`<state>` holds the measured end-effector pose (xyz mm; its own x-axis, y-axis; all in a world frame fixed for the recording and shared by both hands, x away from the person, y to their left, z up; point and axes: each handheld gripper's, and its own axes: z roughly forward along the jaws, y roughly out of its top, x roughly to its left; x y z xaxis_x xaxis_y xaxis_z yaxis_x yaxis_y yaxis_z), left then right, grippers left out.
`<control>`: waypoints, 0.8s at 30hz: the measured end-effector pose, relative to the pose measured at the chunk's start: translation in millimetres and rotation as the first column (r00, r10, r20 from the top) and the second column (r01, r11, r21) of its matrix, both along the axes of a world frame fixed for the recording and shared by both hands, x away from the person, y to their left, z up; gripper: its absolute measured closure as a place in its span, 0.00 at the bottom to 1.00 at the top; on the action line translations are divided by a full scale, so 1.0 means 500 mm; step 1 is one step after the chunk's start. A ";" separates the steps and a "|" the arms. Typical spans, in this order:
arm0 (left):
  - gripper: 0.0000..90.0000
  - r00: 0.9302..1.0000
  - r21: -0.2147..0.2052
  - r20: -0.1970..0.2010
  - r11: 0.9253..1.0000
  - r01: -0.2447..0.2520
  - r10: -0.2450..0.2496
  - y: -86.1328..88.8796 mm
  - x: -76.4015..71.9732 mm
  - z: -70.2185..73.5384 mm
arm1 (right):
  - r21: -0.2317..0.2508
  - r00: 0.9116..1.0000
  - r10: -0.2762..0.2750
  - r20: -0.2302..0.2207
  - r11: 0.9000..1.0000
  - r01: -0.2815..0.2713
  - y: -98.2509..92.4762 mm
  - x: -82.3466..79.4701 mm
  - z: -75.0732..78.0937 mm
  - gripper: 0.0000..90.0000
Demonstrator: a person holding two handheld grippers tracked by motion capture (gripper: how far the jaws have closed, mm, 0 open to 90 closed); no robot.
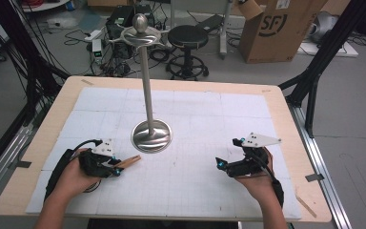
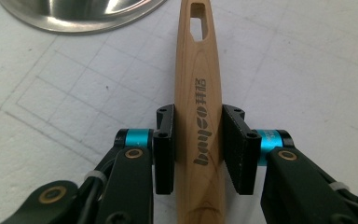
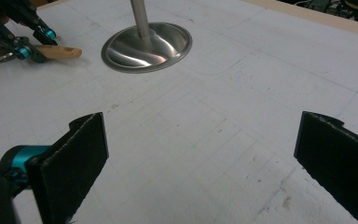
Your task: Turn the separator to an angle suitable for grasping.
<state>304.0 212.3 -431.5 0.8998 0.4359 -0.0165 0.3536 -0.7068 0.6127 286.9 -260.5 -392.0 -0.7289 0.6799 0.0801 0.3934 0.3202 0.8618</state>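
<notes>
High view looks forward and down over the whole table (image 1: pixel 38 143). Left gripper view sits close above the mat, facing twelve o'clock along the wooden handle (image 2: pixel 198 116). Right gripper view, low, faces eleven o'clock. All three catch the steel stand base (image 1: pixel 151 136).

Left tool (image 2: pixel 198 154): two black arms with brass-coloured pivot pins, cyan collars at the tips, flat black rectangular pads (image 2: pixel 164 154) fastened with small dark screws; pale cable tie on each arm. Right tool (image 3: pixel 200 168): same black build, cyan collar, pads (image 3: pixel 74 163) faced with rough black foam. From above: grey three-cornered plate (image 1: pixel 262 140) dotted with dark holes atop each tool, cyan points at the tips, black cable (image 1: pixel 272 174) trailing back along each forearm. Black straps at both wrists; no sleeves visible.
</notes>
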 end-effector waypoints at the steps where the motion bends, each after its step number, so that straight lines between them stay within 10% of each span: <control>1: 0.75 1.000 -0.003 0.003 1.000 0.004 -0.004 -0.004 -0.001 0.000 | 0.000 1.000 0.000 0.003 1.000 0.000 0.000 0.000 0.000 0.02; 24: 0.75 0.987 0.001 0.001 0.987 0.161 -0.161 -0.162 0.016 0.015 | 0.006 1.000 -0.002 -0.004 1.000 0.002 -0.004 0.000 -0.004 0.02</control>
